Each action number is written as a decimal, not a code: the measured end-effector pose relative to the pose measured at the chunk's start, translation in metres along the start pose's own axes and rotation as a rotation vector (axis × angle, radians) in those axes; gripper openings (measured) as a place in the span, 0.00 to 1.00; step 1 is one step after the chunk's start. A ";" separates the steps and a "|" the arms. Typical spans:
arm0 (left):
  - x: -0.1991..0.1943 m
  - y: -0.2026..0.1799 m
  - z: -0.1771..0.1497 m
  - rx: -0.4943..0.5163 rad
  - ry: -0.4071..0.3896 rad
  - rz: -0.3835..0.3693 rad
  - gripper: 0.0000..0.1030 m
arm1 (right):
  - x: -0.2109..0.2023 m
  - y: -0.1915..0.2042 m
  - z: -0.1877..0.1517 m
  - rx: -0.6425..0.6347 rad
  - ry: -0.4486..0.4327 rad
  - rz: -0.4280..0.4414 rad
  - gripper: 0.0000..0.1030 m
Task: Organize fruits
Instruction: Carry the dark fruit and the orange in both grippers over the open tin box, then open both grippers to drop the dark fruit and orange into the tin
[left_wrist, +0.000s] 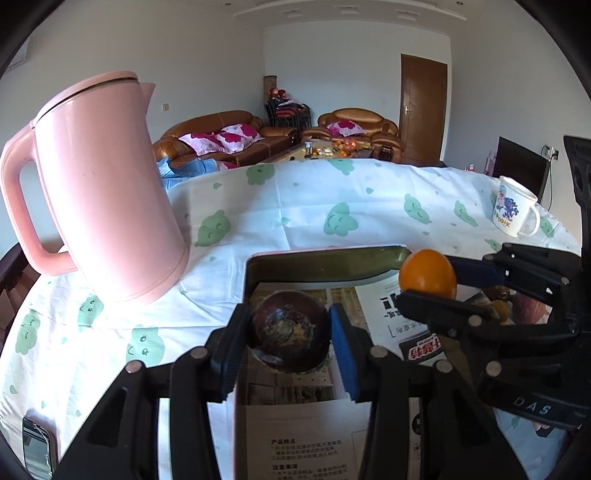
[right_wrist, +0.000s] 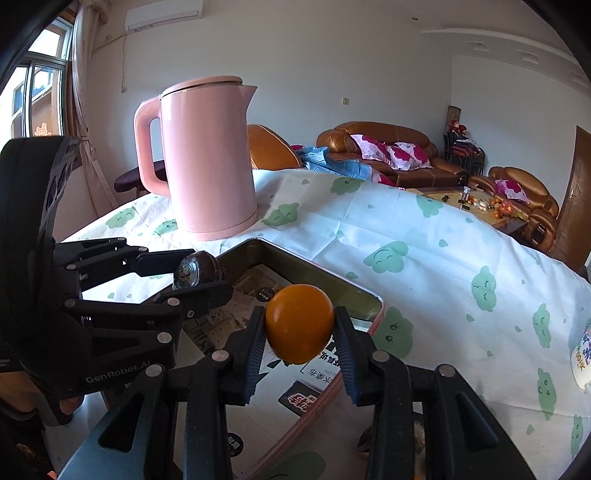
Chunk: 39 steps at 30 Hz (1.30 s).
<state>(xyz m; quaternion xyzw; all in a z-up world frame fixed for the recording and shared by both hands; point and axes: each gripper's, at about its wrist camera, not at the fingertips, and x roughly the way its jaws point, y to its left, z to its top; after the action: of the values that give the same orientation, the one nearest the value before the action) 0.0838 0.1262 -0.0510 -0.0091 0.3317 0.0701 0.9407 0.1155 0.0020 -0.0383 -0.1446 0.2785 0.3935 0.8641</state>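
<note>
My left gripper (left_wrist: 290, 338) is shut on a dark purple round fruit (left_wrist: 290, 332), held just above a rectangular metal tray (left_wrist: 317, 258) lined with printed paper. My right gripper (right_wrist: 300, 328) is shut on an orange fruit (right_wrist: 299, 323) over the same tray (right_wrist: 365, 295). In the left wrist view the right gripper (left_wrist: 428, 284) and its orange fruit (left_wrist: 428, 273) hang at the tray's right side. In the right wrist view the left gripper (right_wrist: 197, 275) holds the purple fruit (right_wrist: 197, 273) at the tray's left corner. More fruit (left_wrist: 506, 306) shows dimly behind the right gripper.
A tall pink kettle (left_wrist: 99, 188) stands on the cloud-print tablecloth (left_wrist: 332, 206) left of the tray. A white printed mug (left_wrist: 513, 212) sits at the far right. A shiny flat object (left_wrist: 35, 446) lies at the near left edge. Sofas and a door are beyond the table.
</note>
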 end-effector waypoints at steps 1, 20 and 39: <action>0.001 -0.001 0.000 0.003 0.004 0.000 0.44 | 0.001 0.000 0.000 -0.001 0.002 0.002 0.37; 0.010 -0.002 0.002 0.059 0.064 0.059 0.45 | 0.021 0.012 0.001 -0.063 0.093 -0.037 0.37; -0.069 -0.004 -0.005 -0.044 -0.171 0.011 0.96 | -0.060 0.002 -0.018 -0.023 -0.018 -0.109 0.53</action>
<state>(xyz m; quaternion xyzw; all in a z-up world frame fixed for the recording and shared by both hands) 0.0279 0.1133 -0.0116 -0.0218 0.2483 0.0831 0.9649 0.0755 -0.0411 -0.0175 -0.1660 0.2578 0.3502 0.8851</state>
